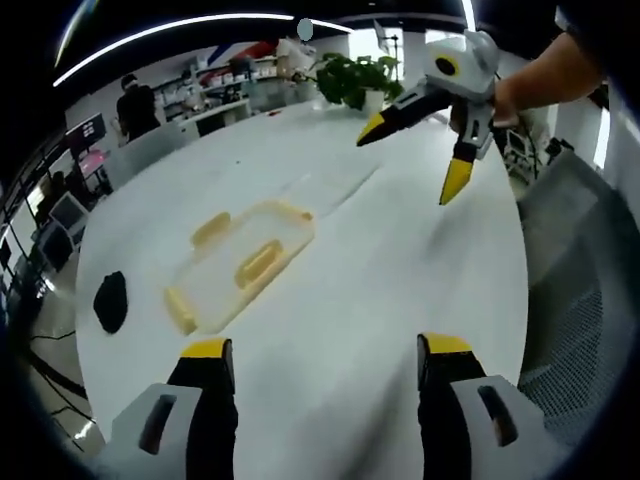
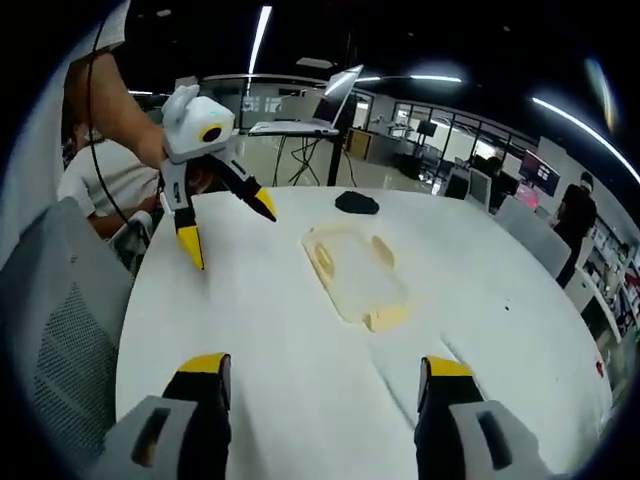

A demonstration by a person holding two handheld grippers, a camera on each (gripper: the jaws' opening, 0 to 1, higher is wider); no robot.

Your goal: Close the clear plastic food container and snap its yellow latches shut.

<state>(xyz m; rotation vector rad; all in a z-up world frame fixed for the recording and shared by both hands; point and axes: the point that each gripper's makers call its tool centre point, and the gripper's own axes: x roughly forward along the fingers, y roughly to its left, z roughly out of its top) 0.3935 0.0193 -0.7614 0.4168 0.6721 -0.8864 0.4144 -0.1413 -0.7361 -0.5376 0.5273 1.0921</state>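
Lying flat on the white table (image 1: 400, 290), the clear container (image 1: 240, 265) looks light, thin and slippery; press down at its yellow latches (image 1: 257, 262) so it doesn't skid. Left gripper (image 1: 325, 365) and right gripper (image 2: 325, 375) are both spread, holding nothing.

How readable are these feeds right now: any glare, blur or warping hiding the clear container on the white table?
Left gripper view: heavy fisheye bending; the container looks faint against the white table, its yellow latches giving the main contrast; the right gripper is sharp. Right gripper view: ceiling strip lights streak; the container is washed out; the left gripper is crisp.
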